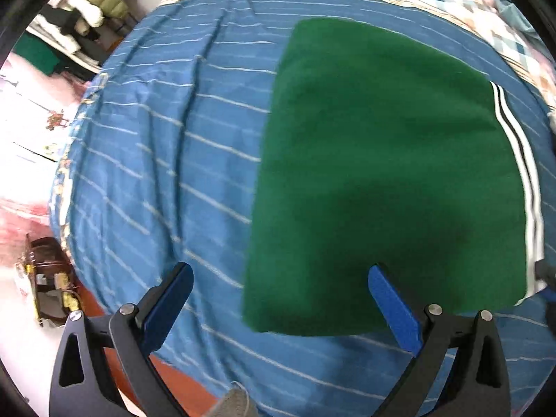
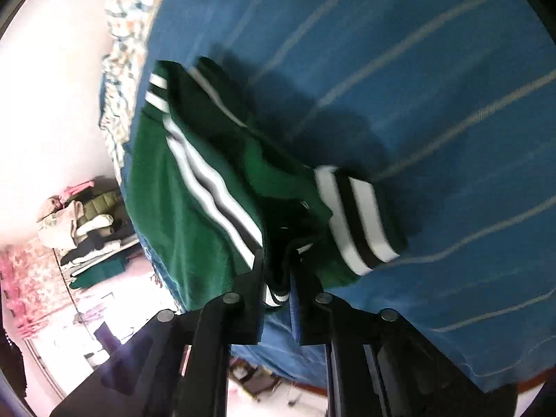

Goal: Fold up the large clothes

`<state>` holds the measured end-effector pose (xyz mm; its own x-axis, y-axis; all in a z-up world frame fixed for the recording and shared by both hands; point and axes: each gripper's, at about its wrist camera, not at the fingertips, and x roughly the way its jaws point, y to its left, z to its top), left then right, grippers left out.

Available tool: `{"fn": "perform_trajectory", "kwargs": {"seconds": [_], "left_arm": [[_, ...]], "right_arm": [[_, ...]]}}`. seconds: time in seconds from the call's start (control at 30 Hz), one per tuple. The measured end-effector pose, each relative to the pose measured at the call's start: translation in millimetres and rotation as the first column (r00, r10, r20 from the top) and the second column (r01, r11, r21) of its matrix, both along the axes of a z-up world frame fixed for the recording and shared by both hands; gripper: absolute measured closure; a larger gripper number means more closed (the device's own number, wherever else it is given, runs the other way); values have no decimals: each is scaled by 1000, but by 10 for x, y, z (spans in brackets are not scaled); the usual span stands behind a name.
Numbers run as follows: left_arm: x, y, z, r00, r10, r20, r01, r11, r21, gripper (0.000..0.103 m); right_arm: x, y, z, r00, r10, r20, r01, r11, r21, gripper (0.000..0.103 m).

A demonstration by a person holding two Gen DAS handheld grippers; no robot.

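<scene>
A green top [image 1: 382, 173] lay folded flat on a bed with a blue striped sheet [image 1: 156, 173]. It sat toward the right side of the bed, with its near edge close to the bed's front edge. White and black stripes [image 1: 521, 173] ran down its right side.

The left gripper [image 1: 279, 274] hung above the near edge of the top with its fingers spread wide and nothing between them.

The right gripper [image 2: 276, 267] was pinched tight on the striped edge of the top. A striped cuff [image 2: 358, 219] stuck out beside its fingers.

A pile of clothes [image 1: 87, 17] sat far off past the bed's left corner.
</scene>
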<state>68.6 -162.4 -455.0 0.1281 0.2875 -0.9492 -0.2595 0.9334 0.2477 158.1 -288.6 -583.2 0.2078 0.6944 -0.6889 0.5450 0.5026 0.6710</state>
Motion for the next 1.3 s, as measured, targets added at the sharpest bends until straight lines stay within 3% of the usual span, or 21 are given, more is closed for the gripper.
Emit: {"fn": "perform_trajectory", "kwargs": {"seconds": [0.07,0.2,0.27,0.33,0.4,0.5,0.6,0.67,0.73,0.8,0.9,0.97,1.0,1.03,1.07,1.1,1.13,1.17,1.2,1.27,1.3], "left_arm": [[-44,69,-7,1000,4,-7,-4,1000,23,0],[-72,197,-39,1000,8,-9,-8,1000,30,0],[-54,223,-85,1000,3,-16,-2,999,35,0],[-40,220,-182,999,-7,-43,9,999,34,0],[-40,192,-229,998,-11,-68,14,999,49,0],[-47,134,-119,999,-27,-47,31,997,76,0],[-13,44,-44,998,-56,-36,58,995,83,0],[26,-24,-24,996,-84,-35,87,991,102,0],[73,-79,-7,993,-111,-33,114,986,125,0],[120,-100,19,992,-121,-25,123,983,136,0],[167,-122,21,992,-121,-23,123,981,147,0],[187,-142,-4,992,-124,-37,128,979,158,0],[189,-142,-3,992,-120,-37,124,980,156,0],[187,-146,9,993,-117,-32,121,981,153,0],[179,-145,25,993,-116,-26,118,981,154,0],[173,-146,38,993,-114,-22,116,982,151,0],[169,-142,41,994,-111,-20,112,984,141,0],[164,-136,37,994,-108,-19,110,985,135,0],[162,-133,26,994,-106,-23,108,985,134,0],[172,-140,-5,994,-104,-31,108,985,135,0],[181,-139,-15,994,-101,-37,105,985,134,0]], "right_arm": [[-48,11,326,996,-9,86,12,1000,-28,96],[-200,-57,744,991,-35,128,40,998,-40,97],[-232,-84,610,997,-24,77,32,995,-95,97],[-234,-112,237,999,-5,-35,-1,983,-183,96],[-254,-119,-174,991,-5,-134,-18,986,-166,94],[-250,-191,-238,987,-19,-157,-3,990,-140,76],[-215,-330,149,1000,12,-27,-18,973,-229,42],[-157,-407,285,999,28,36,-18,970,-244,36],[-33,-383,340,994,69,82,-49,974,-221,36],[165,-201,361,976,181,118,-150,961,-234,35],[465,289,238,907,408,104,-359,879,-314,33],[542,500,122,869,486,92,-421,824,-379,41],[556,502,105,872,479,97,-417,833,-365,49],[556,441,129,881,456,125,-398,858,-323,72],[547,358,155,892,422,163,-375,891,-256,77],[519,176,156,927,311,209,-305,950,-64,79],[485,57,137,947,230,226,-248,967,56,80],[407,-110,49,974,78,210,-133,957,259,80],[344,-190,-59,986,-3,164,-57,933,356,80],[222,-281,-379,996,-81,42,54,895,443,80],[147,-321,-612,996,-77,-46,89,912,400,79]]}}
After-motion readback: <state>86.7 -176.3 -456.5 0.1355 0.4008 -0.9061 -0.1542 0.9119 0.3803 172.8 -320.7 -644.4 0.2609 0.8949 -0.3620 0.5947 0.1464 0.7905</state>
